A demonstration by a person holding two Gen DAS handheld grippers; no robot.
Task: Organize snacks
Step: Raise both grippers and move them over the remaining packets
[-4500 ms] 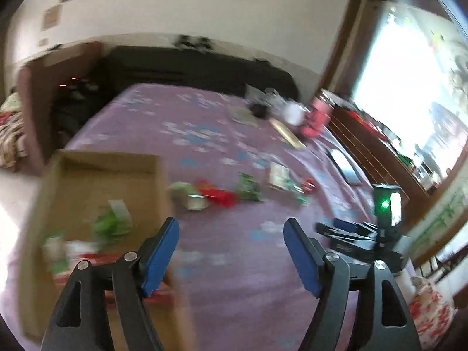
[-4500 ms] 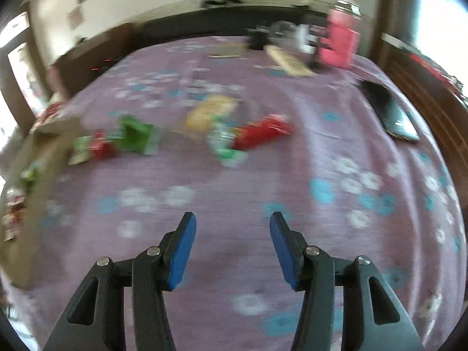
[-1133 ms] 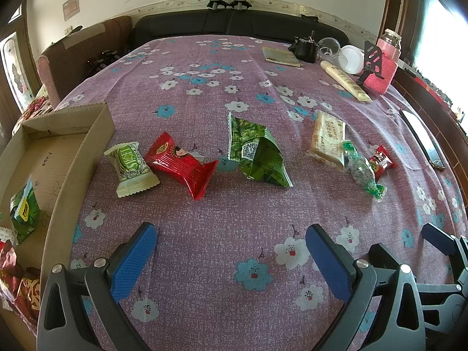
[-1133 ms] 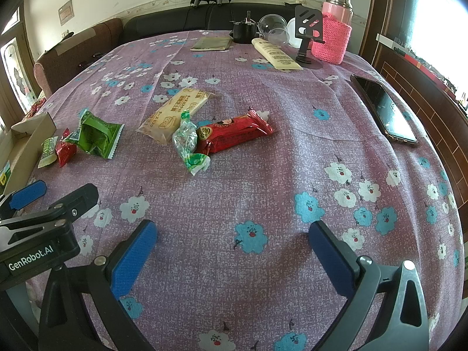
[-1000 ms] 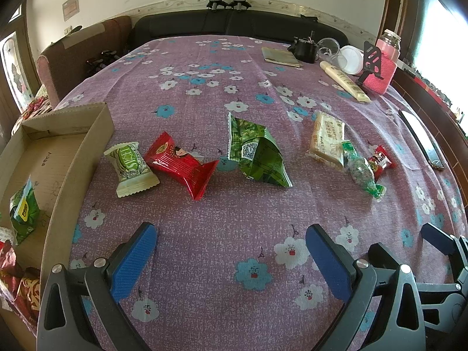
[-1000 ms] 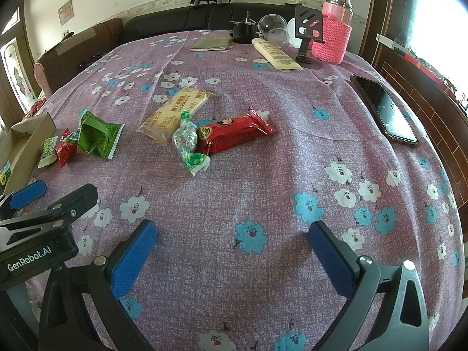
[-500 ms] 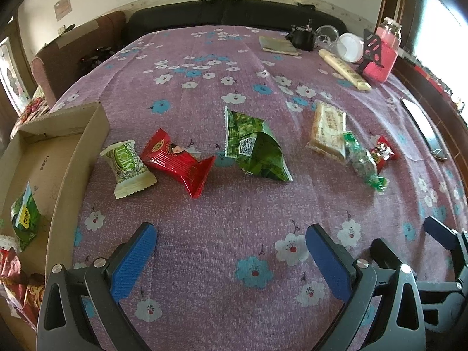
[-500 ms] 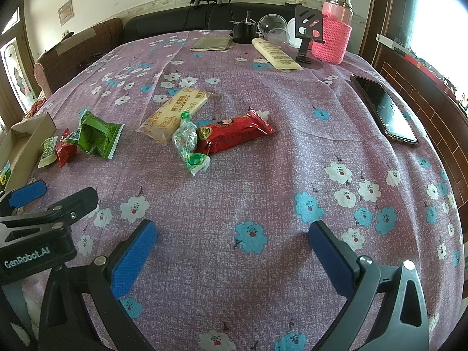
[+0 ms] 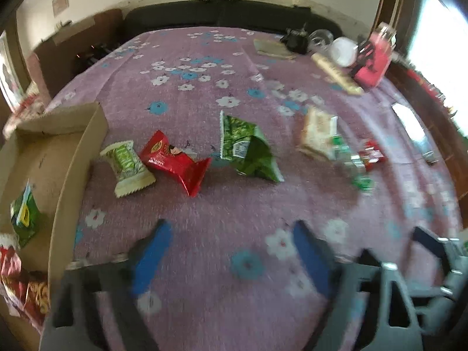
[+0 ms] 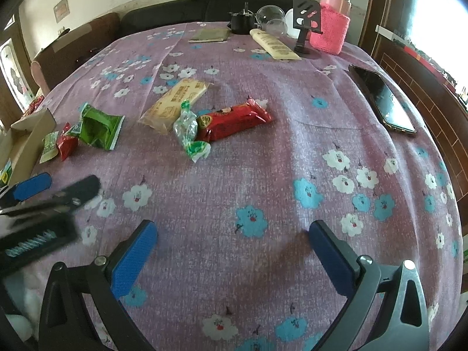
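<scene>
- Left gripper (image 9: 231, 251): tilted down over the worktop (image 9: 204, 93), blurred. Jaws have just been closing but remain apart, nothing between them, only bare cloth.
- Right gripper (image 10: 232, 248): tilted down the same way, sharp. Jaws spread wide, empty, over floral cloth.
- Left gripper also shows at the left edge of the right wrist view, beside the right one.
- Snacks loose mid-worktop: pale green pack (image 9: 126, 168) touching red pack (image 9: 175, 162), just beside the box (image 9: 79, 158); green bag (image 9: 248, 149) near; beige bar (image 10: 175, 102), clear-green candy (image 10: 188, 131), red bar (image 10: 234, 121) clustered further right.
- Box at the left edge already holds a green pack (image 9: 25, 216) and red packs (image 9: 20, 280).
- Worktop: purple flowered cloth. Far end: pink flask (image 10: 332, 19), phone stand (image 10: 304, 20), glassware. Phone (image 10: 383, 102) at right edge.
- Room: dark sofa (image 10: 181, 11) behind, bright window on the right.
</scene>
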